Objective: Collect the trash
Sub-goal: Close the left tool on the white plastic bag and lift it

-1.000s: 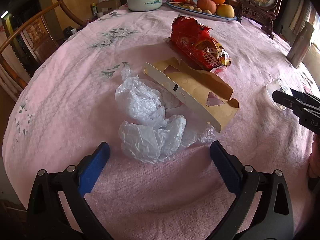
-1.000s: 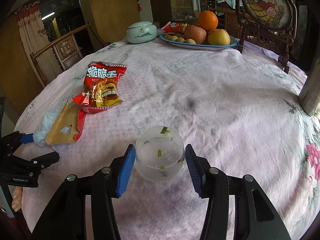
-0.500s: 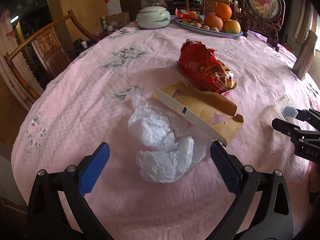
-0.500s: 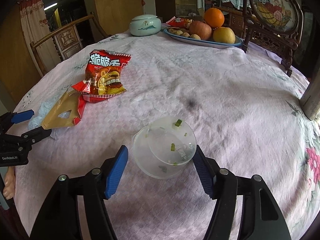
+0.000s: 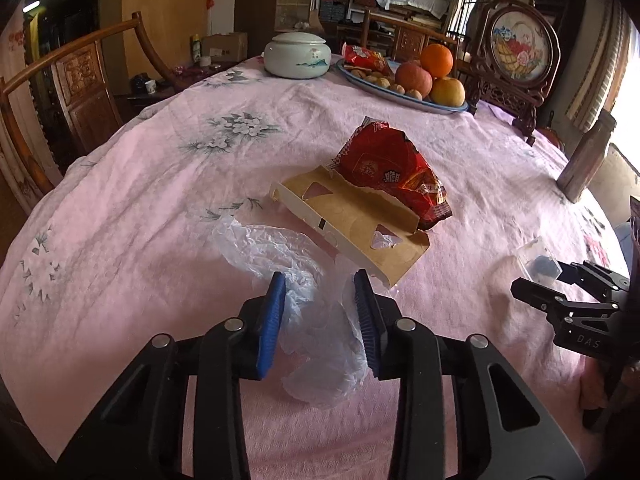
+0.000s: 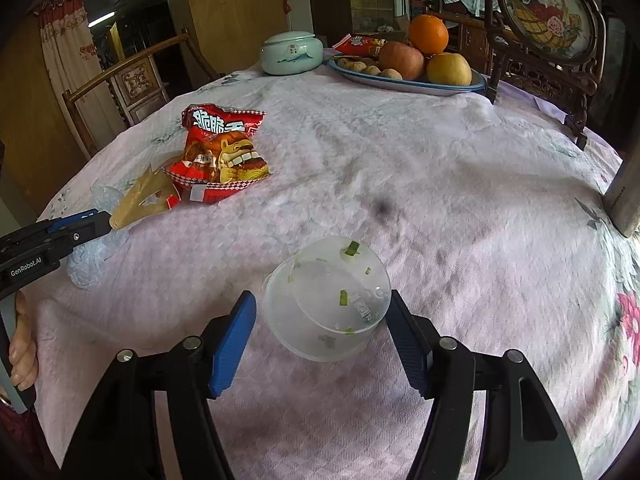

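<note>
The left gripper [image 5: 320,312] is closing around the crumpled clear plastic bag [image 5: 316,344], which is lying on the pink surface [image 5: 140,208] directly between its blue pads; whether they are pinching it yet is unclear. The right gripper [image 6: 320,340] is standing released, straddling the tipped clear plastic cup [image 6: 326,300] without gripping it. Beyond the bag, the torn cardboard piece [image 5: 360,224] is lying crosswise, the red snack wrapper [image 5: 392,172] behind it, nearer the left gripper.
</note>
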{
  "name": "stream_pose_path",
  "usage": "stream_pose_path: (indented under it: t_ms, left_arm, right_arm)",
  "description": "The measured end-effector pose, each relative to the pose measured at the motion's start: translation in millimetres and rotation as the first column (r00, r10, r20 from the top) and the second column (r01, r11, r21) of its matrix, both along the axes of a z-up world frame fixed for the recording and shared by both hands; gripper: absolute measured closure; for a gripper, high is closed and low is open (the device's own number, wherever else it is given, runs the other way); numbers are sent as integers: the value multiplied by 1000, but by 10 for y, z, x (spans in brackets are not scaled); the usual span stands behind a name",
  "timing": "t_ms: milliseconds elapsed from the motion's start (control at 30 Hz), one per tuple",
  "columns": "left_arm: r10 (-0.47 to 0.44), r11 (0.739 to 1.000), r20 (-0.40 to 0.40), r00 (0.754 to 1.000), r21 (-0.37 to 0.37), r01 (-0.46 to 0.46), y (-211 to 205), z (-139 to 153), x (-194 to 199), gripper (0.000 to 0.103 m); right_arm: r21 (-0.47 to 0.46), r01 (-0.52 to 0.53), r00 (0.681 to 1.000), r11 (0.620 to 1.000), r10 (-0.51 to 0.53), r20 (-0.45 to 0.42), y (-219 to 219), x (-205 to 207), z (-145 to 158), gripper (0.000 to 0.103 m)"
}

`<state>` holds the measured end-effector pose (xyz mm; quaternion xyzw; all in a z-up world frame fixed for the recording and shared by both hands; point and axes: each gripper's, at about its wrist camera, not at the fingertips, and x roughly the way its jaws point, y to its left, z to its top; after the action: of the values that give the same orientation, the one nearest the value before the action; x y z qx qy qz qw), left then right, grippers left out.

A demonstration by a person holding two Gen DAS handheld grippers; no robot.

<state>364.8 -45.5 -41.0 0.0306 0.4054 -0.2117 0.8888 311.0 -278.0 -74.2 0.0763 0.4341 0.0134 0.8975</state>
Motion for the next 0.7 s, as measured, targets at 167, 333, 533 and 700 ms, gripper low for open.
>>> stream_pose_path:
  t_ms: [167, 333, 533, 700]
  left_arm:
    - [-23, 1000, -14, 1000, 16, 24, -25, -12, -112, 64]
    - [-41, 990, 17, 999, 132, 39, -189, -49, -175, 34]
    - [-72, 967, 7, 997, 245, 68, -344, -154, -177, 28]
    - [-46, 979, 21, 999, 201, 41, -258, -114, -221, 61]
  right_arm:
    - [2, -8, 1000, 1000, 8, 1, 7, 11, -1, 45]
    - [2, -7, 1000, 1000, 7, 2, 13, 10, -2, 46]
    - [-5, -18, 1000, 1000, 18, 15, 40, -6, 14, 49]
    - [-1, -17, 1000, 1000, 17, 12, 38, 0, 10, 48]
